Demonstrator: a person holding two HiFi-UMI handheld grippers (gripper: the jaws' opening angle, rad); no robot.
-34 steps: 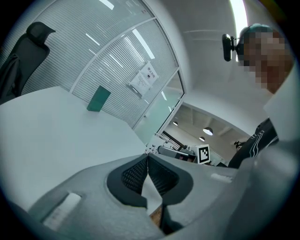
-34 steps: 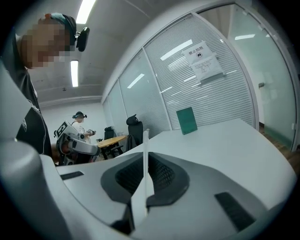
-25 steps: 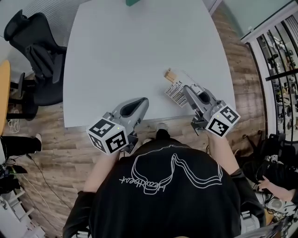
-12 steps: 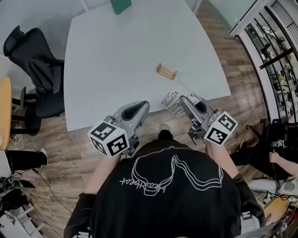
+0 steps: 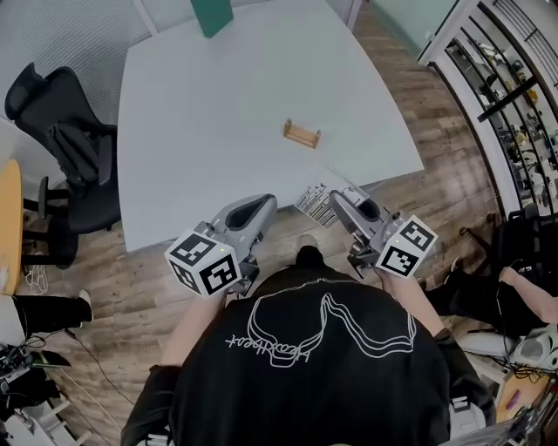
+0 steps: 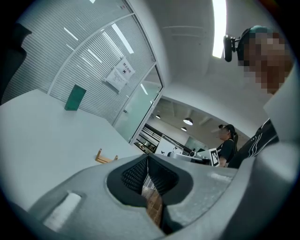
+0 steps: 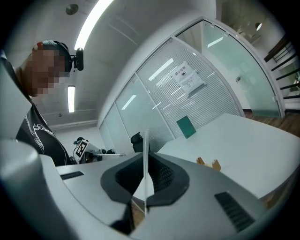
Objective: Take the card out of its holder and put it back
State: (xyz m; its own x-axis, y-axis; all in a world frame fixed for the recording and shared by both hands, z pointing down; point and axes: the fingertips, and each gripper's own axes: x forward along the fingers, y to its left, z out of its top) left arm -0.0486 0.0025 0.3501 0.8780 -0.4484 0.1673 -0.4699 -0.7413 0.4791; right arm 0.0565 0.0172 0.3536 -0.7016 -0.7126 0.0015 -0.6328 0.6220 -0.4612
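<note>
A small wooden card holder (image 5: 301,133) stands empty on the white table (image 5: 200,104). My right gripper (image 5: 334,199) is shut on a white printed card (image 5: 314,202), held in the air over the table's near edge, well short of the holder. In the right gripper view the card (image 7: 146,168) shows edge-on between the pads, with the holder (image 7: 208,163) ahead to the right. My left gripper (image 5: 263,203) hovers at the table's near edge, shut and empty. In the left gripper view its jaws (image 6: 147,158) meet at the tips, and the holder (image 6: 105,157) lies ahead to the left.
A green board (image 5: 212,16) stands at the table's far edge. A black office chair (image 5: 65,131) sits left of the table. Shelving (image 5: 514,87) lines the right side. Another person (image 5: 523,300) sits low at the right. Wooden floor surrounds the table.
My right gripper has drawn back toward me with the card, widening the gap to the holder. The left gripper has hardly moved.
</note>
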